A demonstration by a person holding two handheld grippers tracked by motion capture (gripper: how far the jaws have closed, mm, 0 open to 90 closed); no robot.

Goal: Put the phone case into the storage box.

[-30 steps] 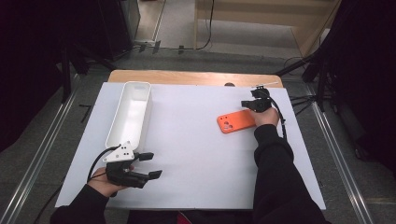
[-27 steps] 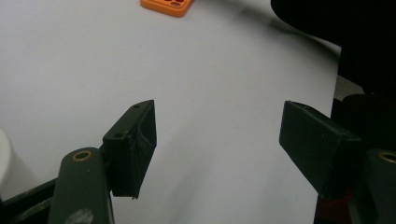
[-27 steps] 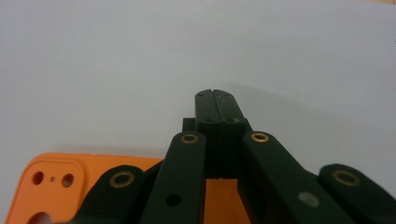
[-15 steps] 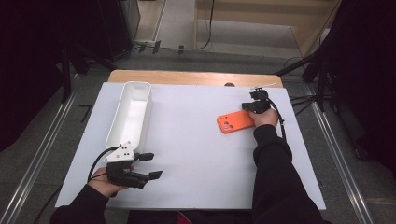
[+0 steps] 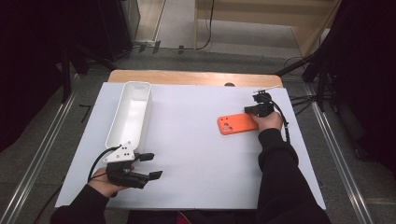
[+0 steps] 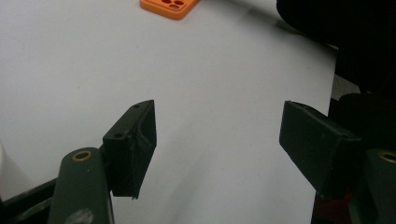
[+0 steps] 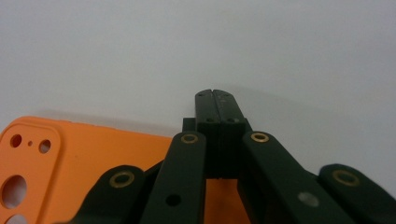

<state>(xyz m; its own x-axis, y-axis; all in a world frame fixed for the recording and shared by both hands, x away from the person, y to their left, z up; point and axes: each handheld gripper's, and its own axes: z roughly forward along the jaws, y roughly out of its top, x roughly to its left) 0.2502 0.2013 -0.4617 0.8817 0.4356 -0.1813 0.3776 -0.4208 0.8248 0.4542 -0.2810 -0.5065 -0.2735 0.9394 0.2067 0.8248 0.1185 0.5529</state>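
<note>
A: Where's the orange phone case (image 5: 237, 124)?

B: Flat on the bench (image 5: 196, 140), right side; my right hand-held gripper (image 7: 215, 95) sits closed at its edge, gripping nothing I can see; reopen before grasping; left hand-held gripper (image 6: 217, 140) idles open, empty.

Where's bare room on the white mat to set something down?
Widest free patch: mid-mat, between the white tray and the orange phone case. Also free: the near strip between the left gripper and the person's right sleeve. Crowded: the right side, where the right gripper sits at the case, and the tray's near end by the left gripper.
</note>
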